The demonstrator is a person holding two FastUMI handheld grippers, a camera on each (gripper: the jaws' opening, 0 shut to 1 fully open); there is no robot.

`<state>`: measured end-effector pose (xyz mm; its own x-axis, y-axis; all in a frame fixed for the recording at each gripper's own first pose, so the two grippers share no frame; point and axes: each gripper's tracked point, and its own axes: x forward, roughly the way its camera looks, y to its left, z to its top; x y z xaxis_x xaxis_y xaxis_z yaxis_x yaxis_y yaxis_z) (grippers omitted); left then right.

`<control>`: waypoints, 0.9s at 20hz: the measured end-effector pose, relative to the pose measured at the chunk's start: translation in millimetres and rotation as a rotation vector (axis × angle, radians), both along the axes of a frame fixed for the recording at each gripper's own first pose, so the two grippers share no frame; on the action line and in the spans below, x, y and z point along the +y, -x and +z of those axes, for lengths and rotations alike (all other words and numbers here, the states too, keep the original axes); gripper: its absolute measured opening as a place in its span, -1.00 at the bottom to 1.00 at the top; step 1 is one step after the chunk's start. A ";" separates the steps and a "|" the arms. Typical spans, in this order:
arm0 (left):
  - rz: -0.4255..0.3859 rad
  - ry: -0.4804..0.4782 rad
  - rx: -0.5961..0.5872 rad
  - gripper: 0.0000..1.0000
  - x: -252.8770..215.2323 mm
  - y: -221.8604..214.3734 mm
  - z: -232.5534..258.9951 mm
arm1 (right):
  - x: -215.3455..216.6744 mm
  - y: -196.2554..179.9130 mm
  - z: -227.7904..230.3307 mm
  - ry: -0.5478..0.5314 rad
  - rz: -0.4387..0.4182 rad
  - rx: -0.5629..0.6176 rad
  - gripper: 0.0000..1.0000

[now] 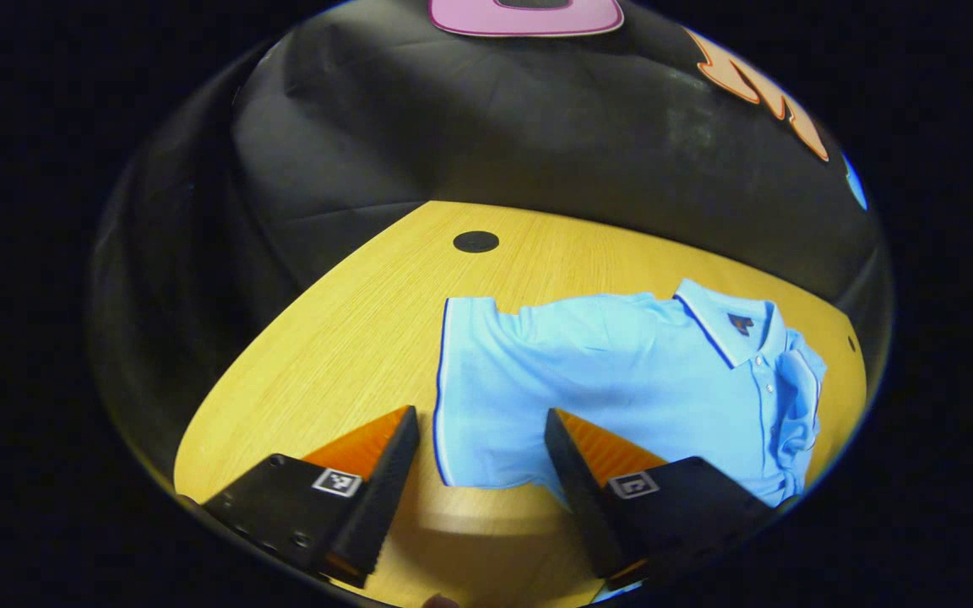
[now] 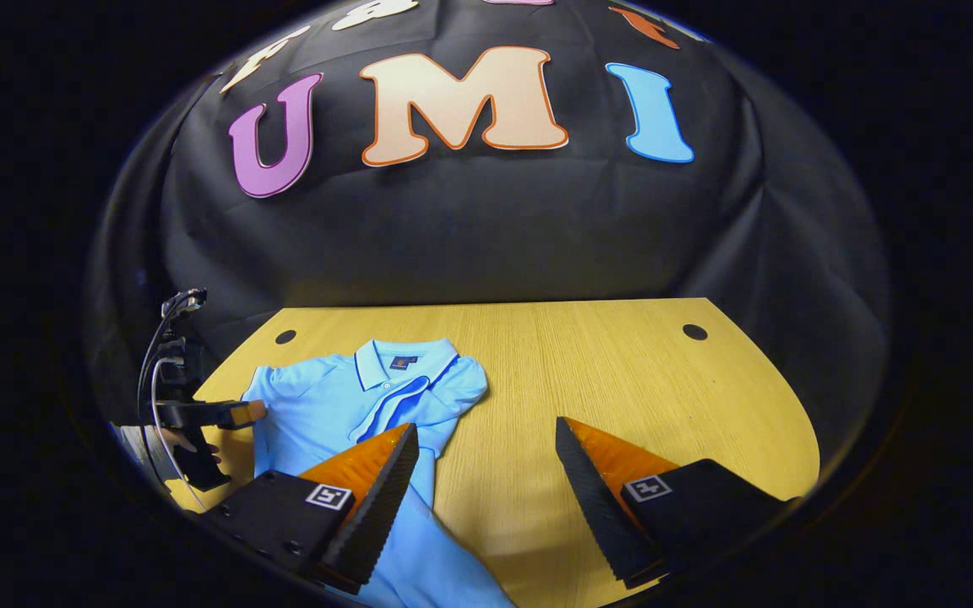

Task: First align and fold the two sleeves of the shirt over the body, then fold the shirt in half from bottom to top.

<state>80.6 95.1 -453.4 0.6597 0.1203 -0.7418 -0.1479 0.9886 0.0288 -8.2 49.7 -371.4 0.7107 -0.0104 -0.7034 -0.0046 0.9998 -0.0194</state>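
A soft knitted cloth is seen in the shirt, matt throughout, with a finer piped trim along collar and sleeve hem. The counter is shown as pale wood laminate, smooth, fine straight grain, a faint sheen near the left gripper. Ribbed, rough-textured faces are noted on the jaws of the right gripper, with matt hard plastic bodies behind. The booth wall is matt woven cloth, lightly creased.

A pale wooden worktop with fine straight grain fills the near ground. Round dark holes sit near its far corners, left and right. Behind its far edge hangs the booth's creased black cloth wall.
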 end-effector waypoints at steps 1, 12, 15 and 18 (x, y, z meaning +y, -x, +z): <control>-0.025 0.009 -0.001 0.38 -6.3 -2.1 -0.7 | 0.2 1.1 0.4 -0.002 0.001 0.002 1.00; -0.057 0.070 -0.085 -1.00 -37.6 -17.4 32.6 | -8.9 4.5 13.3 0.009 0.027 -0.023 1.00; -0.147 0.047 -0.133 -1.00 -63.9 -25.7 57.2 | -13.5 7.4 12.2 -0.006 0.019 -0.018 1.00; -0.227 0.040 -0.145 -1.00 -99.4 -25.4 70.3 | -21.6 7.4 15.7 -0.014 0.009 -0.025 1.00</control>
<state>106.1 -4.3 -383.1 0.7663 -0.0703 -0.6386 0.0780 0.9968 -0.0162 -15.6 28.1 -355.7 0.7283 0.0061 -0.6852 -0.0137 0.9999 -0.0057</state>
